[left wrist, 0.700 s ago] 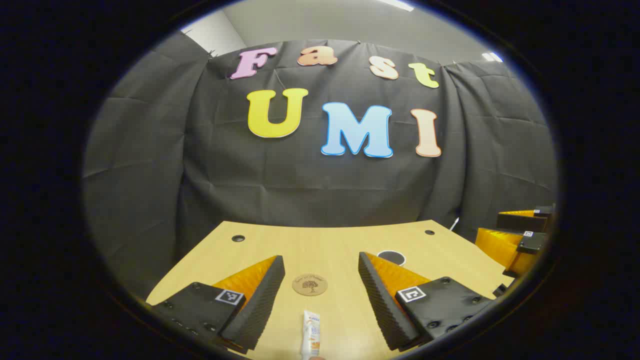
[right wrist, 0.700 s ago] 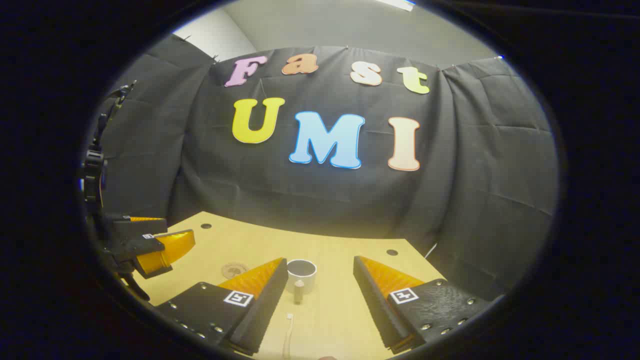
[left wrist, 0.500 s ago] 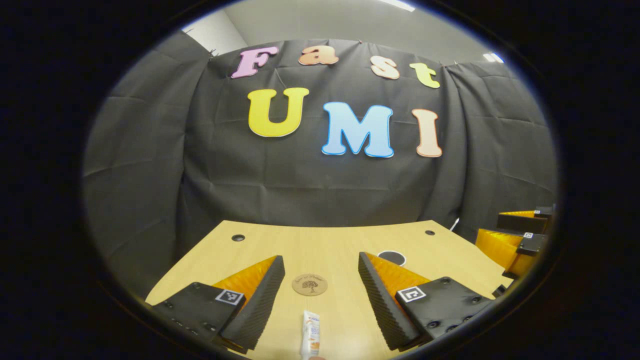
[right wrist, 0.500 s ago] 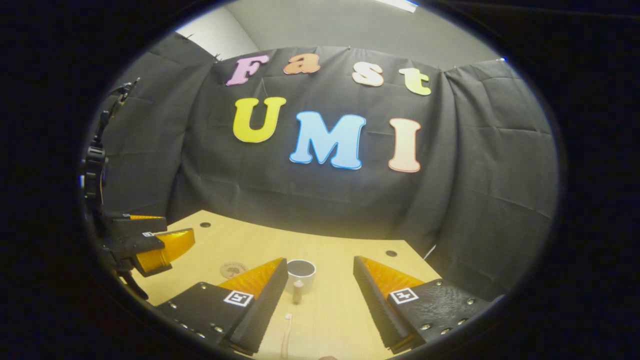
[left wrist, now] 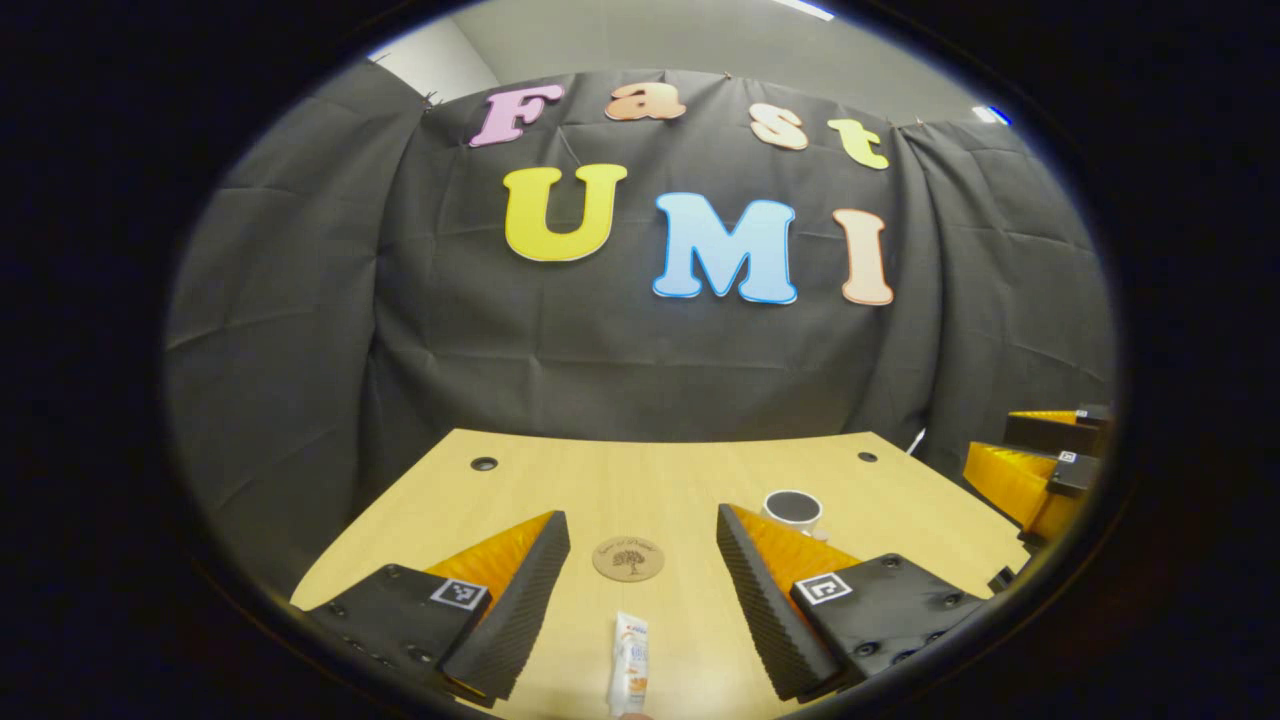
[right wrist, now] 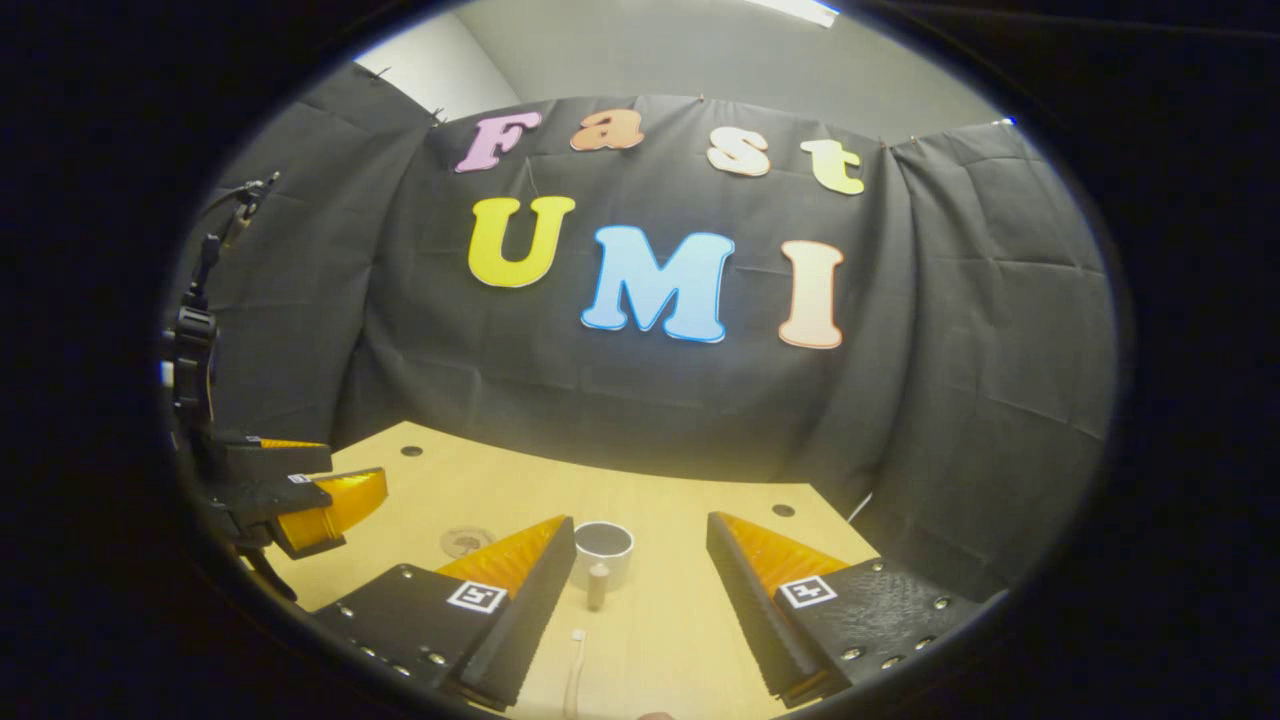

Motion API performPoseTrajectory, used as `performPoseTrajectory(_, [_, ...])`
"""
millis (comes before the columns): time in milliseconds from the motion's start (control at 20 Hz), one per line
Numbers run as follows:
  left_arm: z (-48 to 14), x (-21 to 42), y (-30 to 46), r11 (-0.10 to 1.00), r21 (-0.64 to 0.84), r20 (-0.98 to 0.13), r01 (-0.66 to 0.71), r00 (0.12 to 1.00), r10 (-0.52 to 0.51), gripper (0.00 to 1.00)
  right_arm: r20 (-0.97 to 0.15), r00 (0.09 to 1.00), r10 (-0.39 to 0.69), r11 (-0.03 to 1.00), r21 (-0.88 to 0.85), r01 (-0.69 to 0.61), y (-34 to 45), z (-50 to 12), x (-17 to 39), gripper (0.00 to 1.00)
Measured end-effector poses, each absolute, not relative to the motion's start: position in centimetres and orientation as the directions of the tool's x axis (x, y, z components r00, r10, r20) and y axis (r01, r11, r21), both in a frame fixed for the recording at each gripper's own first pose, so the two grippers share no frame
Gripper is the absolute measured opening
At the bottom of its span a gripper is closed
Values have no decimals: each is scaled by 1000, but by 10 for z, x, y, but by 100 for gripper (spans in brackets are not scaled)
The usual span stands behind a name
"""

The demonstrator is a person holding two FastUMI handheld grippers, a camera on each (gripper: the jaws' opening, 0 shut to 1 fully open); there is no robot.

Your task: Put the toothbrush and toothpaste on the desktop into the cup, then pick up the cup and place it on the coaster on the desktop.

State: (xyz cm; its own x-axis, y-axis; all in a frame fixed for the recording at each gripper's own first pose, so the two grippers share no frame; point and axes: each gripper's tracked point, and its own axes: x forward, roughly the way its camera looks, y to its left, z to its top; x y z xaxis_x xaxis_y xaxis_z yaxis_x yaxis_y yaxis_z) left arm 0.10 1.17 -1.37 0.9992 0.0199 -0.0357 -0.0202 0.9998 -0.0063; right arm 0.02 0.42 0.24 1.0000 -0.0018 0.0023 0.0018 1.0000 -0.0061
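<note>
Nothing is done yet; every step is left to you.

- Left gripper (left wrist: 640,600): jaws wide apart, holding nothing. Toothpaste (left wrist: 629,678) lies at bottom centre on the desk (left wrist: 560,480); coaster (left wrist: 628,558) sits beyond, bare.
- Right gripper (right wrist: 640,600): jaws spread, holding nothing. Toothbrush (right wrist: 574,675) lies at bottom centre; the cup (right wrist: 603,553) stands beyond it.
</note>
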Motion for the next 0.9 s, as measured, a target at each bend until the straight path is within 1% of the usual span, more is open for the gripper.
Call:
performPoseTrajectory(150, [-18, 2, 12, 1000, -2, -51, -16, 999, 16, 94, -18, 1000, 1, 1000, 0, -1, 6, -4, 1, 84])
performPoseTrajectory(300, [-35, 4, 10, 1000, -17, -116, -9, 993, 7, 95, -74, 997, 15, 1000, 22, -14, 9, -19, 4, 84])
performPoseTrajectory(400, [-53, 6, 7, 999, -35, -184, 1, 983, -8, 95, -116, 993, 18, 999, 40, -14, 9, -30, 8, 84])
performPoseTrajectory(600, [-83, 12, 7, 999, -46, -312, -8, 950, -7, 96, -234, 971, 44, 996, 91, -23, 14, -61, 15, 84])
performPoseTrajectory(700, [-100, 16, 4, 998, -68, -381, -9, 925, -17, 94, -293, 955, 57, 995, 98, -29, 17, -77, 20, 84])
performPoseTrajectory(750, [-108, 18, 5, 997, -78, -417, -19, 909, -16, 96, -325, 944, 61, 995, 99, -31, 18, -87, 22, 84])
performPoseTrajectory(900, [-133, 22, 8, 994, -99, -505, -41, 863, -15, 96, -419, 903, 92, 991, 125, -42, 24, -111, 29, 84])
